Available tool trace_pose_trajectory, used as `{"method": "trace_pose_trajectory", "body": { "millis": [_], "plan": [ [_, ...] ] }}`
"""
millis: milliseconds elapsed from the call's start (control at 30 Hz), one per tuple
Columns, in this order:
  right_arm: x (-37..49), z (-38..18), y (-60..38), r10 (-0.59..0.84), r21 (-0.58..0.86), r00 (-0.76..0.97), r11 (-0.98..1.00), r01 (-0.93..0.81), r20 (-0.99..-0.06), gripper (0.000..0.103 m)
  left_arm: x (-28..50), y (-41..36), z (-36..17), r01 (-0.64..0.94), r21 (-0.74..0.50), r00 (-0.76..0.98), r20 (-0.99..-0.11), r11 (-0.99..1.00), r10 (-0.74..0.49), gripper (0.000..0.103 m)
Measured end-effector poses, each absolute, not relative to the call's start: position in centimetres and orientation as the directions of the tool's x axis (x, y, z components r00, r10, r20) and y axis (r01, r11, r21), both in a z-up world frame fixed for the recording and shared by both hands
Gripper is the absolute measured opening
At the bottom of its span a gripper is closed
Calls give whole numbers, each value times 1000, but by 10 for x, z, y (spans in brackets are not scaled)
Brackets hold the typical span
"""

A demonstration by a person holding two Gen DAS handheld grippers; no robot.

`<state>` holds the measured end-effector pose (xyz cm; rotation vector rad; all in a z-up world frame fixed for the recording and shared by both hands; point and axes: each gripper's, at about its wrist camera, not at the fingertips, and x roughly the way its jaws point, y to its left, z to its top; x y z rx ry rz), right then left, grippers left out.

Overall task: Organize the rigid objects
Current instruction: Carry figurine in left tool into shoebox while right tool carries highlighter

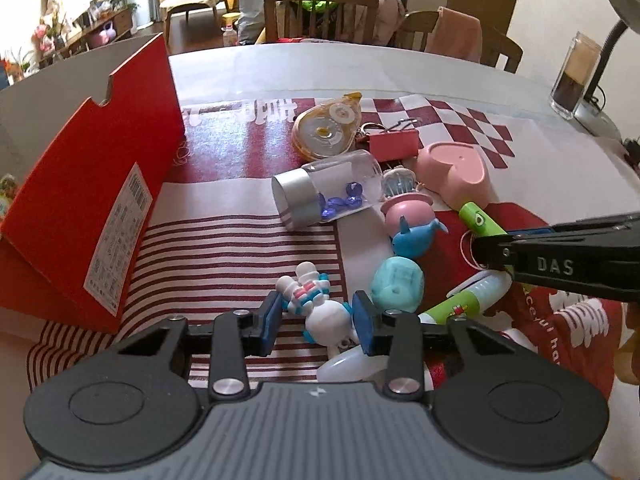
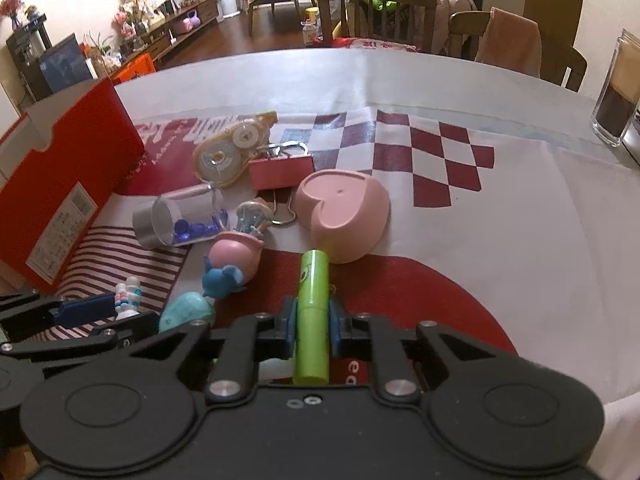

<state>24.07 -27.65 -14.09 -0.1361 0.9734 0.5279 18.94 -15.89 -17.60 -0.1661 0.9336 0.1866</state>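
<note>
Two handheld grippers work over a table covered with a red and white patterned tablecloth, striped in one area and chequered in another.

The left gripper points down at the near edge of a cluster of small toys. Its blue pads are closed against the sides of a small white plastic figurine with pink and blue stripes, which lies on the striped part of the cloth. In the right wrist view the same gripper enters from the left edge, with the figurine at its tip.

The right gripper is clamped on a bright green cylindrical tube, its blue pads pressing both sides of the tube, which points away from the camera. In the left wrist view this gripper reaches in from the right.

Just beyond the held items lie a turquoise rounded plastic toy, a pink and blue whale-like figure, a clear plastic jar with a silver lid and blue beads inside lying on its side, a pink heart-shaped bowl tipped over, a pink binder clip and a yellow correction tape dispenser.

An open red cardboard box stands to the left of the cluster, near but apart from the toys. A clear glass container with a dark lower layer stands well apart at the far right.
</note>
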Motion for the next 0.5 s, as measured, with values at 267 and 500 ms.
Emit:
{"method": "trace_pose_trajectory", "body": {
  "millis": [267, 500],
  "plan": [
    [226, -113, -289, 417, 163, 463, 854, -494, -782, 16, 175, -143, -155, -255, -133, 613, -788, 958, 54, 37],
    [212, -81, -298, 451, 186, 475, 843, -505, -756, 16, 162, -132, -129, -240, -186, 647, -762, 953, 14, 37]
  ]
}}
